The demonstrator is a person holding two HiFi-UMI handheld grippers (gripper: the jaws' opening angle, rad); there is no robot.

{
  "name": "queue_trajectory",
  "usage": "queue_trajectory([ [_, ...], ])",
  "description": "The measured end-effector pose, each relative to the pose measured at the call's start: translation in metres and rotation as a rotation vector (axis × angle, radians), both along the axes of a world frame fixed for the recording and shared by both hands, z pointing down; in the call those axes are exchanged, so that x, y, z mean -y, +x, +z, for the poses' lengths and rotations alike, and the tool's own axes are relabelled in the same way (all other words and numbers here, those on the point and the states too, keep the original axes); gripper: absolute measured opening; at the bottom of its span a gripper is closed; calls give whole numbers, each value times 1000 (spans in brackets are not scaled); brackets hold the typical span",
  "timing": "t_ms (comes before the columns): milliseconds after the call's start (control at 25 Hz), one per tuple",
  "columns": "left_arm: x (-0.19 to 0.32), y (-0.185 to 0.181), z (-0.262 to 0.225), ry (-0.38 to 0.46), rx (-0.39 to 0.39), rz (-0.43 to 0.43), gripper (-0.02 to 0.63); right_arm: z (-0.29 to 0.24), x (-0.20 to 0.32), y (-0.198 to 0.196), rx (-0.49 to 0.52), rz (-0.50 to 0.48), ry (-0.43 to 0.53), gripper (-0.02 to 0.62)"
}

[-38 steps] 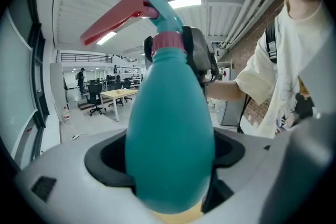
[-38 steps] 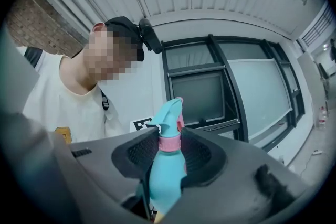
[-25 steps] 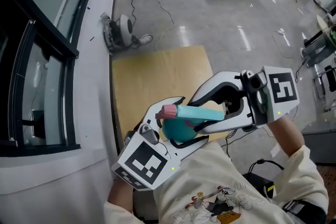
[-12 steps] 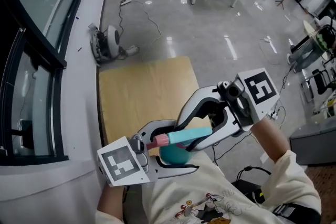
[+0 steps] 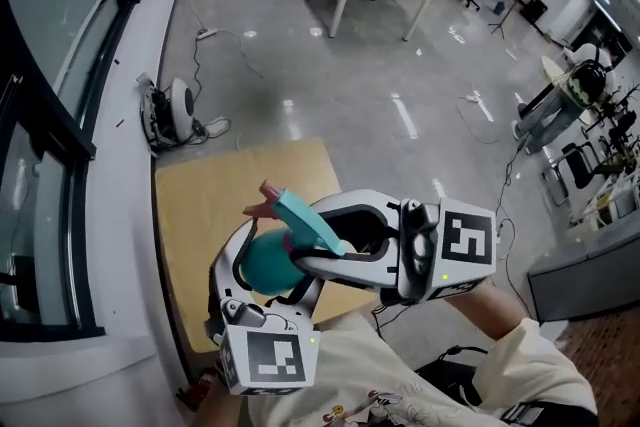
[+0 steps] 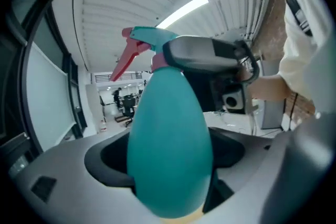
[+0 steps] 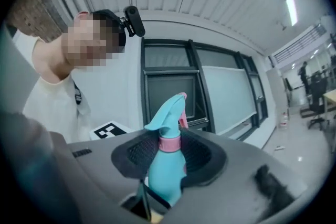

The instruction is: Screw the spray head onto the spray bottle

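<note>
Wooden table (image 5: 195, 205) below, spray bottle (image 5: 262, 265) tilted neck-up, spray head (image 5: 308, 221) aimed forward-left

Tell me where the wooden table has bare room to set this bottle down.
The table's far half is bare, from its window-side edge across to its far right corner. The near part is crowded: the left gripper and right gripper, both clamped on the spray bottle, hide it.
</note>
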State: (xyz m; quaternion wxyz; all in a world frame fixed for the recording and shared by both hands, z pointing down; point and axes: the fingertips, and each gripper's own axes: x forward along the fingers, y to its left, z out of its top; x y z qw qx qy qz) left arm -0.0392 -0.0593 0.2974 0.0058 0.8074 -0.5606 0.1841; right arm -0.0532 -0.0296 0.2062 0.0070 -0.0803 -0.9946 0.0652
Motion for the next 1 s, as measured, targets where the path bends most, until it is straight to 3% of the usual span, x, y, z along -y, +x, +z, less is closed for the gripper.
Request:
queue_trajectory([
  [80, 5, -1, 1, 15, 19, -44, 426, 0, 2, 0, 4, 105, 38, 129],
  [200, 8, 7, -2, 34, -21, -53, 426, 1, 3, 4, -13, 184, 69, 130],
  [280, 8, 16, -8, 52, -55, -12, 426, 2, 1, 10, -41, 162, 67, 217],
  [400, 6, 22, -16, 96, -78, 79, 426, -10, -2, 31, -28, 69, 67, 253],
  [480, -1, 29, -20, 110, -117, 200, 426, -21, -3, 52, -18, -25, 90, 256],
  [600, -21, 42, -34, 128, -256, 455, 426, -32, -11, 76, -26, -236, 113, 256],
  [720, -49, 50, -39, 65, -347, 674, 425, -29, -27, 74, -36, -425, 79, 256],
  [880, -89, 56, -46, -14, -392, 935, 425, -30, -16, 58, 20, -446, 45, 256],
  [1000, -115, 54, -46, -82, -391, 1106, 425, -36, -3, 66, 83, -545, 33, 280],
])
